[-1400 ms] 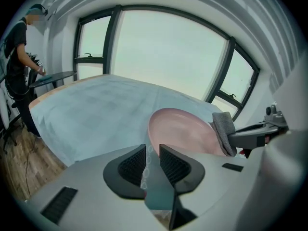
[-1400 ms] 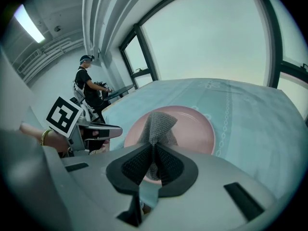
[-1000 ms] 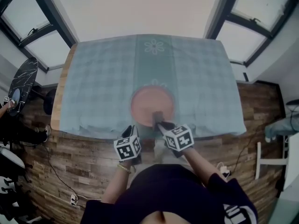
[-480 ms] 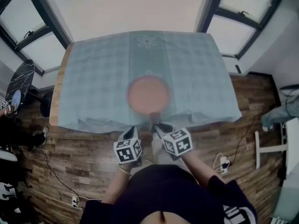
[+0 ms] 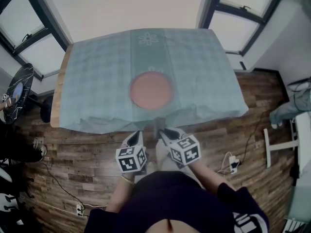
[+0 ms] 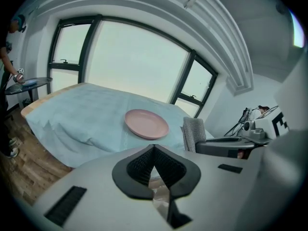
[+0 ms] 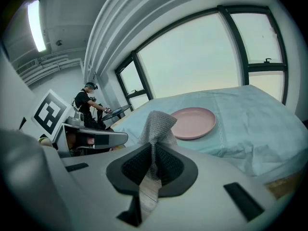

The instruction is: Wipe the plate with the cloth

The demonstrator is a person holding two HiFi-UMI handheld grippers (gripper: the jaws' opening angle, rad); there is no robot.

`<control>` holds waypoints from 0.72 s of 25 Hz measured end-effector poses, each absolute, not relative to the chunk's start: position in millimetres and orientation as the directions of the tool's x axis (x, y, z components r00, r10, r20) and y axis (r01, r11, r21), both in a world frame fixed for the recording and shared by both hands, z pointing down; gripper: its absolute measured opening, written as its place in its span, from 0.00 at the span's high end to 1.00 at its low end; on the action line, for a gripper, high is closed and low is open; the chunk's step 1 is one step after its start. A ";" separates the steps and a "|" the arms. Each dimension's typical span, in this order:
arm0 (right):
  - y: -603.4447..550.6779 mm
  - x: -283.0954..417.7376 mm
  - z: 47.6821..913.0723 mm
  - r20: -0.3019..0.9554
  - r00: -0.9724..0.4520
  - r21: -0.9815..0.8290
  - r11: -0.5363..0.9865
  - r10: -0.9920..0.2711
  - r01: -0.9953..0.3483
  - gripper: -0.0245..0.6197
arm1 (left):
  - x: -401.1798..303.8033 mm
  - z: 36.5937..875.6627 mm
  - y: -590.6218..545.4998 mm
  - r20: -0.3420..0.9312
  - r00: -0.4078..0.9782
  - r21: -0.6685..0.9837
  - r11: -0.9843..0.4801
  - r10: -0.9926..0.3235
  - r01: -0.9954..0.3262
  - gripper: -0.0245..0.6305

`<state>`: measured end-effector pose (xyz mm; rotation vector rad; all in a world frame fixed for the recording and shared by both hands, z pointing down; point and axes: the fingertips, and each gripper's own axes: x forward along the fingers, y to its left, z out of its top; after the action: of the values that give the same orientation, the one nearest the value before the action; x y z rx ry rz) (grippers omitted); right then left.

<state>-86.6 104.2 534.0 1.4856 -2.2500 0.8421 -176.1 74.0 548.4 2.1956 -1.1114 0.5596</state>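
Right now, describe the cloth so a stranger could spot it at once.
A light-blue tablecloth fills the middle, a pink plate at its centre. Just off its near edge, the right gripper pinches the cloth: small, grey, knitted, unlike the smooth tablecloth.

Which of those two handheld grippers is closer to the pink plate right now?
Right, narrowly. The right gripper, holding the cloth, sits just off the table edge on the near side of the plate; the left gripper is beside it, slightly farther back.
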 end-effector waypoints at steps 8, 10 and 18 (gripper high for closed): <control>120.6 -104.5 530.3 0.537 -0.428 -0.312 0.301 -0.726 -0.901 0.91 | -188.0 541.2 90.1 0.587 0.564 0.331 -0.464 -0.580 -0.822 0.94; 124.2 -109.5 531.5 0.538 -0.436 -0.313 0.309 -0.722 -0.898 0.91 | -191.0 540.6 93.1 0.586 0.563 0.335 -0.458 -0.583 -0.823 0.94; 125.8 -121.6 532.1 0.537 -0.453 -0.318 0.326 -0.712 -0.890 0.91 | -200.1 540.6 97.9 0.585 0.564 0.350 -0.447 -0.582 -0.823 0.94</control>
<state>-121.6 125.8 532.1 1.4373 -2.2963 0.8430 -200.1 97.9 540.6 2.1865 -1.1206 0.5127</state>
